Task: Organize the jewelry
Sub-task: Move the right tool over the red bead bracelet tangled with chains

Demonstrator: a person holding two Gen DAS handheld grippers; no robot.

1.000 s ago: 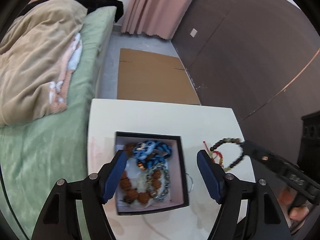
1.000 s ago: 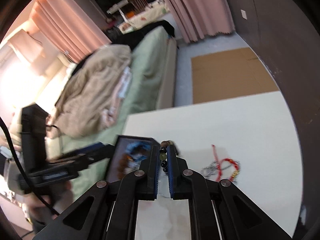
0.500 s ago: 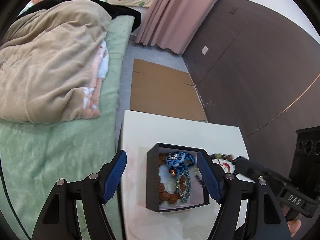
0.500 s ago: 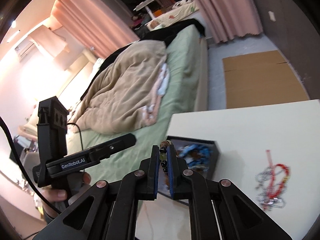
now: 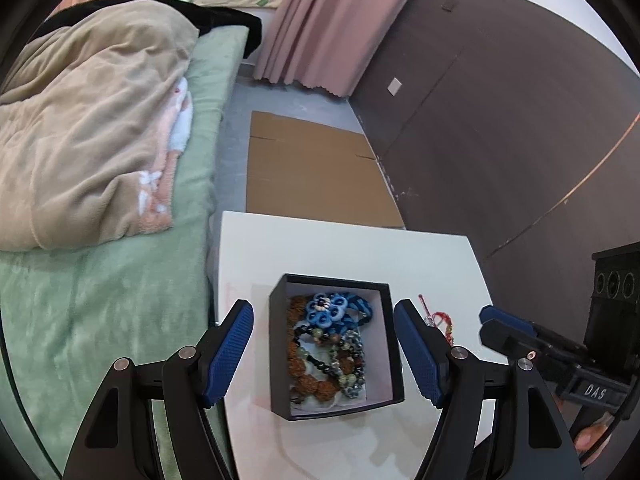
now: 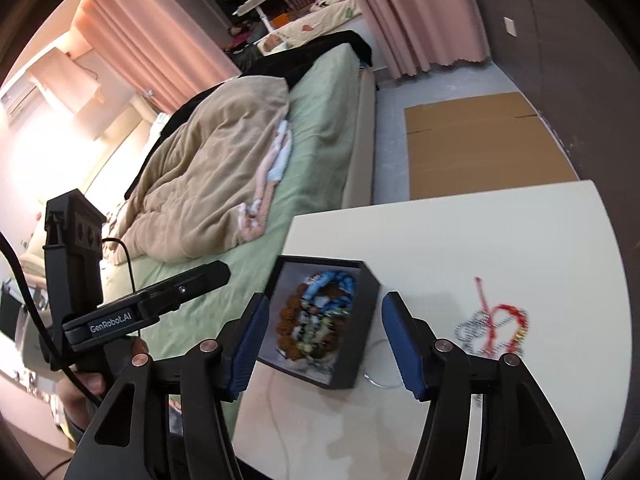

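A black jewelry box (image 5: 280, 360) with a white lining stands on the white table (image 5: 340, 248). It holds a blue flower bracelet (image 5: 326, 309), brown bead strings and a dark beaded bracelet (image 5: 320, 336). My left gripper (image 5: 324, 356) is open and empty above the box. My right gripper (image 6: 322, 344) is open and empty, also above the box (image 6: 360, 344). A red string bracelet (image 6: 508, 320) and a silver chain (image 6: 472, 330) lie on the table right of the box. The red bracelet also shows in the left wrist view (image 5: 442, 318).
A bed (image 5: 100, 280) with a green sheet and a beige blanket (image 5: 92, 128) runs along the table's left side. Flat cardboard (image 5: 312, 172) lies on the floor beyond the table. A dark wall (image 5: 500, 120) stands at the right.
My right gripper carried the dark beaded bracelet over the box, opened and let it go. The bracelet now lies in the box. My left gripper shifted so the box sits between its fingers.
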